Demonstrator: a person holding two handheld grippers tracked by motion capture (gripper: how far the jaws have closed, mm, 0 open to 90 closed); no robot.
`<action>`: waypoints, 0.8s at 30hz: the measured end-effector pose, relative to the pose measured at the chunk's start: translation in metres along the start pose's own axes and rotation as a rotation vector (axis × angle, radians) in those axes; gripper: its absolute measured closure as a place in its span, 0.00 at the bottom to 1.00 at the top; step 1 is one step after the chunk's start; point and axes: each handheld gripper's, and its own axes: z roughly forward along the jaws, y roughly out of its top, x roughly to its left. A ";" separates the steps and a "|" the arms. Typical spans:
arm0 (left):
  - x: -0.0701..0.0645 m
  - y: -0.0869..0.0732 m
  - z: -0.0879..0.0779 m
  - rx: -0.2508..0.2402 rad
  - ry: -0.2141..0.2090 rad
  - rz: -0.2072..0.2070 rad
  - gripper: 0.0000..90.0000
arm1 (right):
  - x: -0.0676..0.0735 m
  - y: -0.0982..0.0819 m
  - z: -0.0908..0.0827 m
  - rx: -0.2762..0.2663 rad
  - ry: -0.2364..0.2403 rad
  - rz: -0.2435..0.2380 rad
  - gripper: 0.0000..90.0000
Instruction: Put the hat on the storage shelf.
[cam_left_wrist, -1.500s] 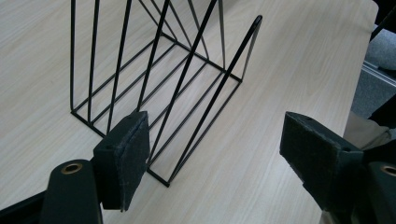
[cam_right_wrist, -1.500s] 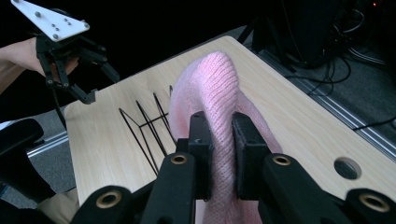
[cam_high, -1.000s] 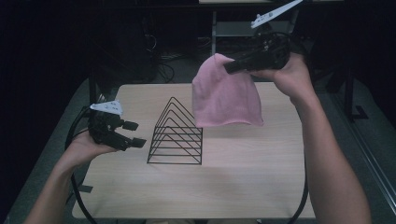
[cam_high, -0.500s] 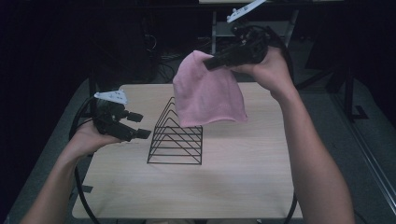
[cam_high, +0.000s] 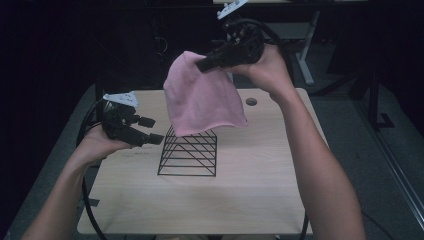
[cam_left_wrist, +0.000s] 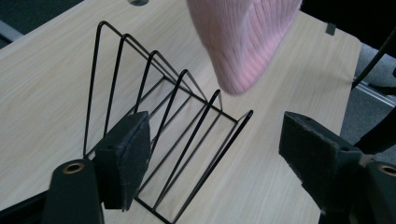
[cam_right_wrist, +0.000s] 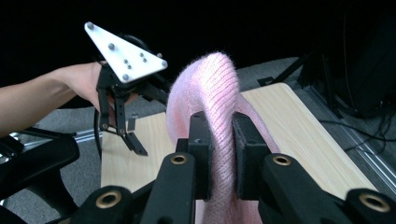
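Observation:
A pink knitted hat (cam_high: 202, 102) hangs in the air from my right gripper (cam_high: 203, 64), which is shut on a fold near its top. The hat's lower edge hangs in front of the peak of a black wire rack (cam_high: 189, 154) standing on the table's middle. In the right gripper view, both pads pinch the pink hat (cam_right_wrist: 212, 93) at my right gripper (cam_right_wrist: 223, 140). My left gripper (cam_high: 154, 130) is open just left of the rack, holding nothing. In the left gripper view, my left gripper (cam_left_wrist: 219, 158) looks at the rack (cam_left_wrist: 154, 107), with the hat (cam_left_wrist: 245, 42) above it.
The light wooden table (cam_high: 260, 195) has a round cable hole (cam_high: 251, 101) at its back right. Dark floor, cables and another desk's legs (cam_high: 305, 55) lie behind it. The left gripper's grey plate (cam_right_wrist: 123, 51) faces the right gripper view.
My right gripper has carried the hat leftward and a little up, from right of the rack to over its peak. The left gripper has barely shifted and stays open.

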 end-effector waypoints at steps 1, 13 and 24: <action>0.001 0.000 0.000 -0.006 -0.010 -0.013 0.31 | 0.001 0.002 0.004 -0.003 0.005 -0.007 0.88; 0.011 -0.006 0.002 -0.023 -0.096 -0.075 0.54 | 0.011 0.013 0.033 0.002 0.056 -0.048 0.88; 0.018 -0.017 0.000 -0.011 -0.104 -0.050 0.91 | 0.014 0.014 0.048 0.013 0.073 -0.068 0.88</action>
